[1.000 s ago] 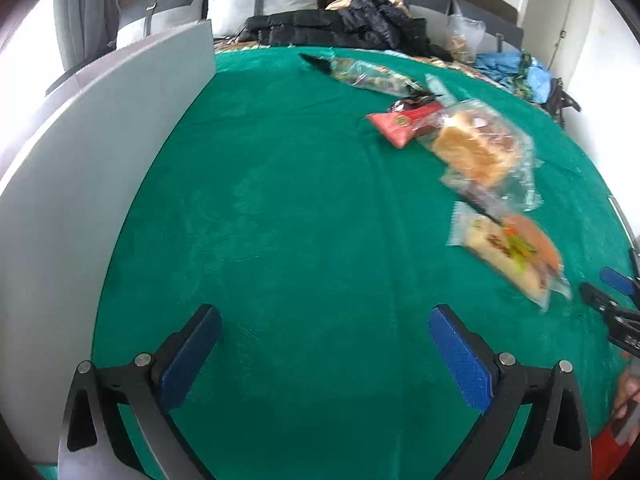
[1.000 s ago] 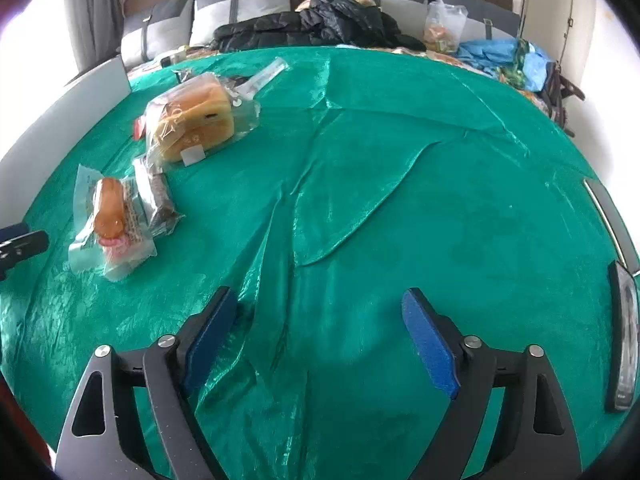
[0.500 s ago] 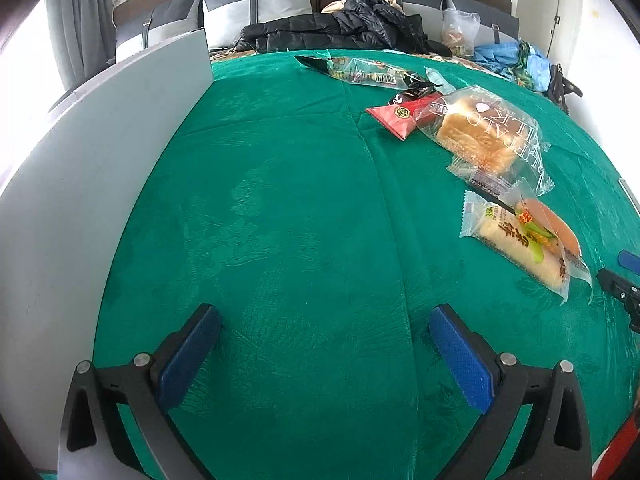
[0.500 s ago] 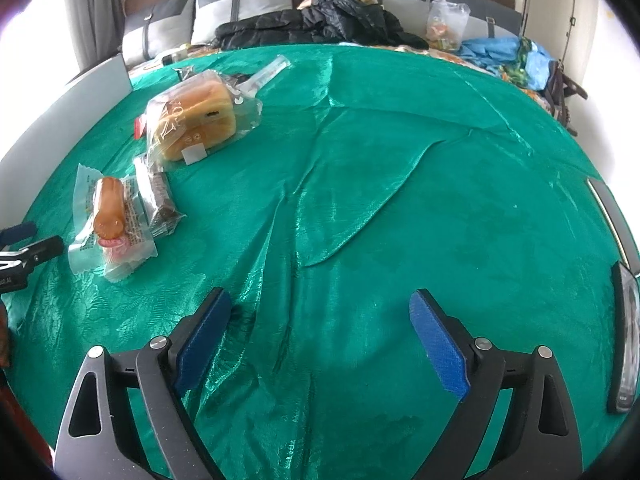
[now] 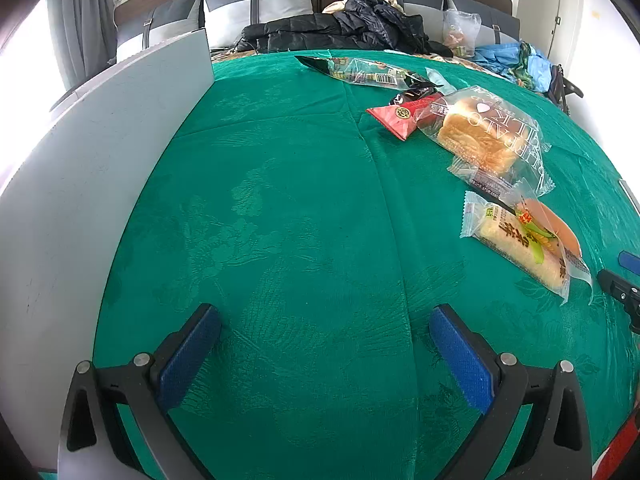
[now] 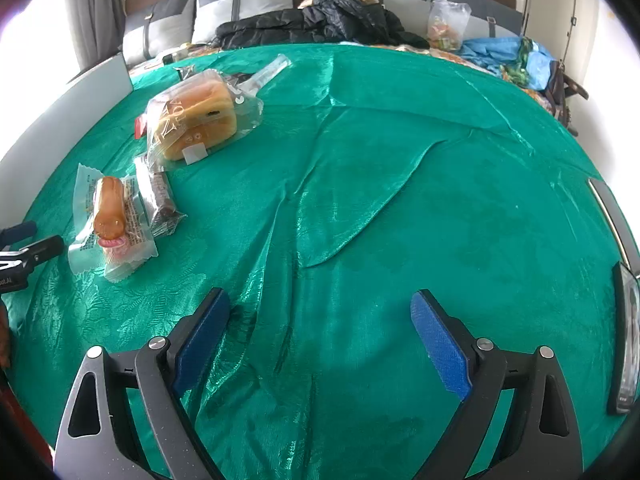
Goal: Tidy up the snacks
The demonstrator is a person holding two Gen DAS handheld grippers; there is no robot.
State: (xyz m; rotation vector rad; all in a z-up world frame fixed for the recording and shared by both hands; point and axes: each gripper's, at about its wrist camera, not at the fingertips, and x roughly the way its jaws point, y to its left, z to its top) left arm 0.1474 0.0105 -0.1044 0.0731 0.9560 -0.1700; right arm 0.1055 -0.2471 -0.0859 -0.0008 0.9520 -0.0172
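Observation:
Several wrapped snacks lie on a green tablecloth (image 5: 300, 208). A bagged bread loaf (image 5: 480, 136) lies at the right, also in the right wrist view (image 6: 196, 120). Near it are a red packet (image 5: 400, 118), a long clear packet (image 5: 360, 72), a dark bar (image 6: 160, 196) and a sausage bun pack (image 5: 528, 240), which also shows in the right wrist view (image 6: 110, 220). My left gripper (image 5: 324, 344) is open and empty over bare cloth, left of the snacks. My right gripper (image 6: 320, 332) is open and empty, right of the snacks.
A grey board (image 5: 92, 168) stands upright along the table's left edge. A dark flat device (image 6: 626, 340) lies at the right edge. Behind the table is a sofa with a black jacket (image 5: 344, 28) and bags. The cloth (image 6: 360, 184) is wrinkled in the middle.
The left wrist view has steadied and swung slightly, so the snacks sit a little farther right. My right gripper's jaws have opened a little wider. No snack has moved.

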